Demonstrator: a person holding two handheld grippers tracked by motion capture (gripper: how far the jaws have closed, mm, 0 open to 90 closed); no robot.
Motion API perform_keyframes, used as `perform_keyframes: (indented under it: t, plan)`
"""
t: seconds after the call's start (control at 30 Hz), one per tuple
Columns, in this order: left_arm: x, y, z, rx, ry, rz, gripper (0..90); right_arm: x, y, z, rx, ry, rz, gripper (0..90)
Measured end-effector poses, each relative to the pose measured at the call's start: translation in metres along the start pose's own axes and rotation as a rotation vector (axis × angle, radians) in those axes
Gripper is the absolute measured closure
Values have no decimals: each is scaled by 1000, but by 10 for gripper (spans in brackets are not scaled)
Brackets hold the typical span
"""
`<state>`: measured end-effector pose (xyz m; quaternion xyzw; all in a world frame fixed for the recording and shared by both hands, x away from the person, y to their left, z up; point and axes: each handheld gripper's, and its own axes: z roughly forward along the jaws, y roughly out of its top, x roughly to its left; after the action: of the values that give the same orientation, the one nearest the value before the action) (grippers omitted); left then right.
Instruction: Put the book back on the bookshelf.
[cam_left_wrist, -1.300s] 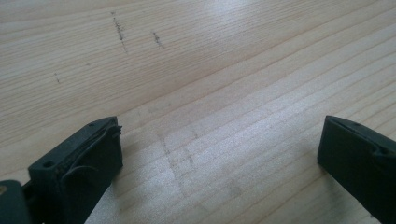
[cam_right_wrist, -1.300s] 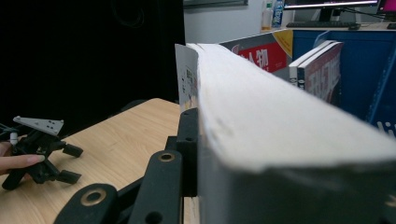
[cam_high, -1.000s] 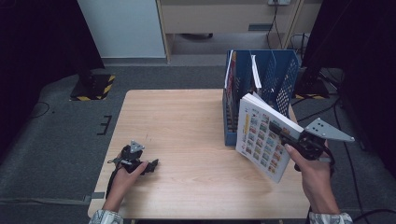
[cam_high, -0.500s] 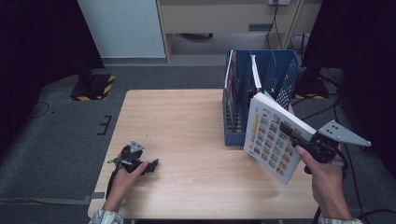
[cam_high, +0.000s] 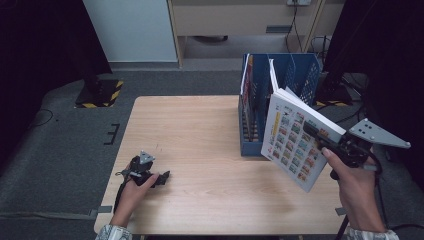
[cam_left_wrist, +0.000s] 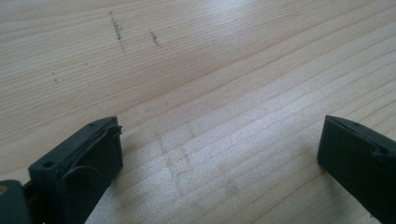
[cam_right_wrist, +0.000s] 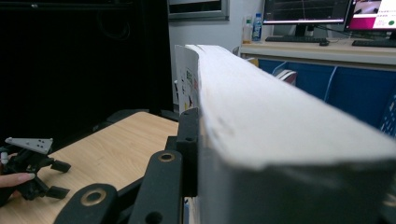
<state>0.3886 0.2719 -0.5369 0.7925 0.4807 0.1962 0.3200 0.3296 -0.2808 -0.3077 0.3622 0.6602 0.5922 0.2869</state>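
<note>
Wooden table (cam_high: 200, 150), with a blue file rack (cam_high: 295, 75) on its far right edge. A thick picture-covered book (cam_high: 295, 137) is held tilted in the air just near of the rack, clamped by the right gripper (cam_high: 320, 140). Step in hand, apparently: shelving the book; the next move calls for standing it upright over a free slot. The left gripper (cam_high: 162, 177) rests at near left, jaws apart and empty.

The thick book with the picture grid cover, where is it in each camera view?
High view: the book is at right, tilted, clamped by the right gripper beside the blue file rack.
Left gripper view: wooden table, no book.
Right gripper view: its page edge fills centre and right.
Shared landmark: the table.
</note>
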Motion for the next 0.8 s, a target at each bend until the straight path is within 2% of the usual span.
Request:
perform_keyframes:
  t: [0.27,0.53,0.8]
  plan:
    - [0,0,0,0,0,0,0,-4,12,-6,-5,-39,-1,738]
    - [-1,1,1,0,0,0,0,-10,21,-3,13,-107,-2,738]
    - [-1,1,1,-1,0,0,0,-15,31,-4,-19,-180,4,738]
